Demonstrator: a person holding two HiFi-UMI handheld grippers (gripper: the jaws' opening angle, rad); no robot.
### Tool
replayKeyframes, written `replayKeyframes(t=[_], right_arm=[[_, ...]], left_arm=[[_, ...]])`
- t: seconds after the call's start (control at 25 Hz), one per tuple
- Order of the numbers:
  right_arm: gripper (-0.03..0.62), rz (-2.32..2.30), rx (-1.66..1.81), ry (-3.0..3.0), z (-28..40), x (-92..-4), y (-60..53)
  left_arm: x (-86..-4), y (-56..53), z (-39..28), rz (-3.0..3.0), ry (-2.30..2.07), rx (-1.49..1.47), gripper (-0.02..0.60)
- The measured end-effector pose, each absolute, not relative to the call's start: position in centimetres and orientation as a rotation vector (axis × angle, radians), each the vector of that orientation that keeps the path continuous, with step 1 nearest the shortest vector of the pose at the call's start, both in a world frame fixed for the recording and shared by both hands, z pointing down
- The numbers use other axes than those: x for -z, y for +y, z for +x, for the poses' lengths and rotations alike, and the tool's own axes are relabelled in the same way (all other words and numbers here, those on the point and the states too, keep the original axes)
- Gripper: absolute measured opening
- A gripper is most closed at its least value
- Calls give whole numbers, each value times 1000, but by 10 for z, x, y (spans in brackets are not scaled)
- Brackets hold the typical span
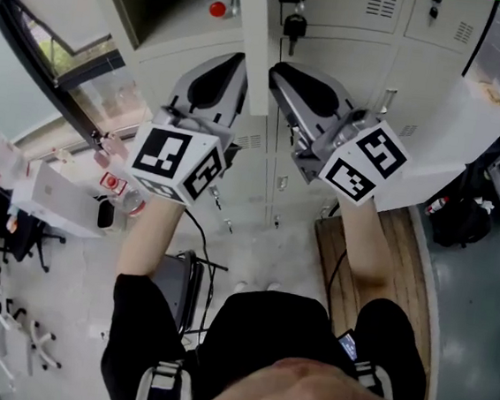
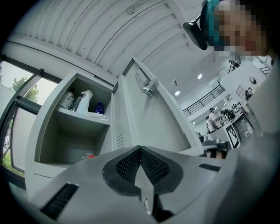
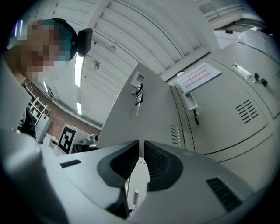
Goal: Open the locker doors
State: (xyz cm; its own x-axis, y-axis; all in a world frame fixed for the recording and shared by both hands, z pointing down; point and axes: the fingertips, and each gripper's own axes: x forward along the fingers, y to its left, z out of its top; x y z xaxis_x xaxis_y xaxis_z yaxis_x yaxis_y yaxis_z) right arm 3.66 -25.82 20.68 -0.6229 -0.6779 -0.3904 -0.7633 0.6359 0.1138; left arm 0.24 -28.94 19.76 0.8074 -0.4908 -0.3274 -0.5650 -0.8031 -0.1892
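Observation:
A bank of grey lockers (image 1: 356, 37) fills the far side of the head view. One locker door (image 1: 253, 44) stands swung out, edge-on between my two grippers. My left gripper (image 1: 235, 67) is on its inner side, jaws shut with nothing in them. In the left gripper view (image 2: 140, 148) the door's inner face (image 2: 148, 122) carries a latch (image 2: 146, 85). My right gripper (image 1: 279, 72) is on the door's outer side. In the right gripper view (image 3: 141, 146) a narrow gap shows between its pads, with nothing in it. Keys (image 3: 138, 94) hang from the door's lock.
The open compartment (image 2: 70, 131) holds bottles on a shelf (image 2: 87, 103) and a red-capped thing (image 1: 219, 7). More keys (image 1: 294, 22) hang on a closed locker. A window (image 1: 63, 33) stands left, a wooden bench (image 1: 402, 273) right, and chairs (image 1: 16, 232) at lower left.

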Motion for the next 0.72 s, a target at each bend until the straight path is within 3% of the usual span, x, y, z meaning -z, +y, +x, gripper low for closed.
replayKeyframes(t=[0.72], right_arm=[[44, -1566, -127, 2582, 54, -340, -286]], left_arm=[[-338, -316, -28, -2925, 989, -176, 11]])
